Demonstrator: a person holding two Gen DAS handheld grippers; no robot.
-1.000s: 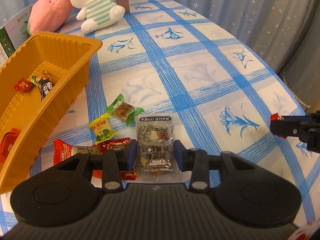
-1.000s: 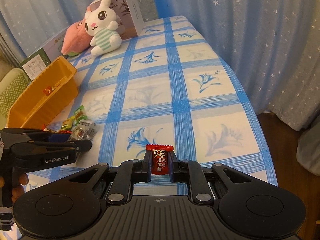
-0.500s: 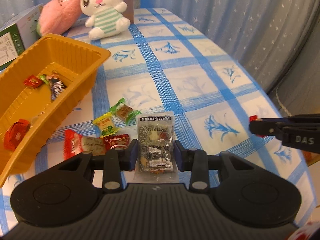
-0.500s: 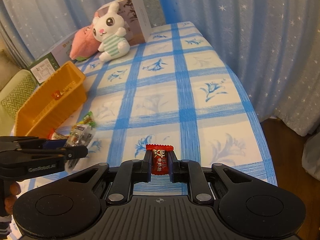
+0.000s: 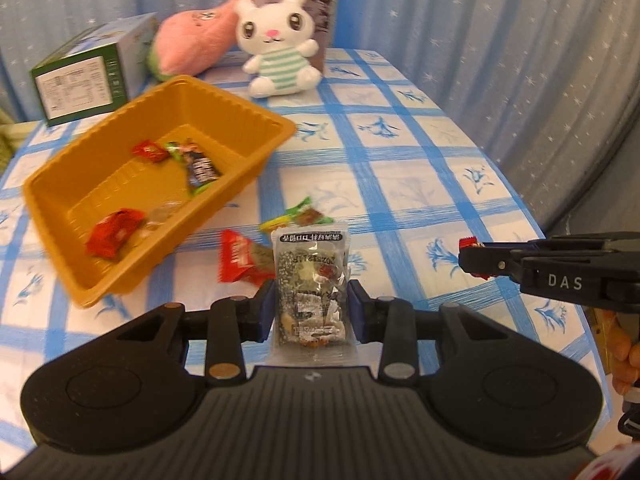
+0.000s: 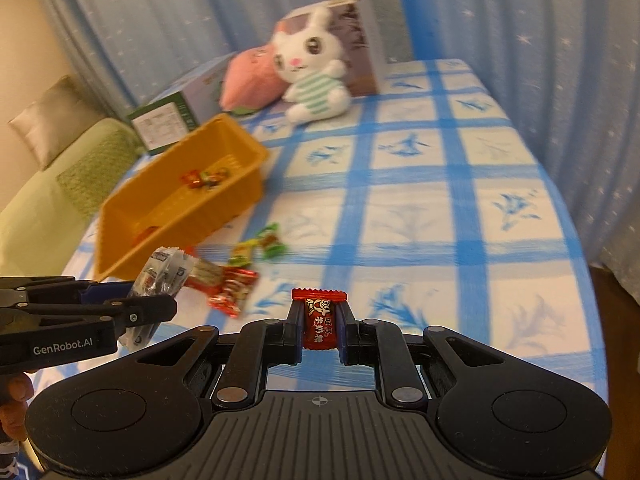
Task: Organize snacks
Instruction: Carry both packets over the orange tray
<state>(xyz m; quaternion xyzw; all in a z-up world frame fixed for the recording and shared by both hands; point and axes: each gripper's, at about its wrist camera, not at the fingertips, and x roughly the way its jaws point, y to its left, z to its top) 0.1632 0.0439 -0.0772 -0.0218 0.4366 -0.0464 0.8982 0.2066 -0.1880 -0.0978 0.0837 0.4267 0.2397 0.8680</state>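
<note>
Clear rectangular plastic snack packet [image 5: 311,288] with dark printed grains and nuts inside, clamped upright between the blue pads of the left claw [image 5: 312,308], lifted off the counter [image 5: 404,184], near side of the orange ribbed plastic tray [image 5: 132,280]. Small red candy in a crimped foil wrapper [image 6: 319,322] pinched in the right claw [image 6: 320,330], jaws nearly closed on it, held above the counter well to the right of the tray. Tray holds several wrapped sweets: a red one [image 5: 114,232] at its near end, a clear wrapper beside it, a small red one and a dark green-tipped one [image 5: 200,170] toward the far end. On the blue-and-white checked cloth, just beside the tray's near right corner: a red-ended long wrapper [image 5: 240,258], a yellow-green candy [image 5: 280,222], a brown candy in green wrapper [image 5: 310,214]. Beyond the tray: white plush rabbit in a striped green shirt [image 5: 280,46], pink plush [image 5: 192,42] to its left, green-and-white carton [image 5: 86,76] left of the tray's far end. Star-dotted blue curtain [image 5: 500,40] behind all.
</note>
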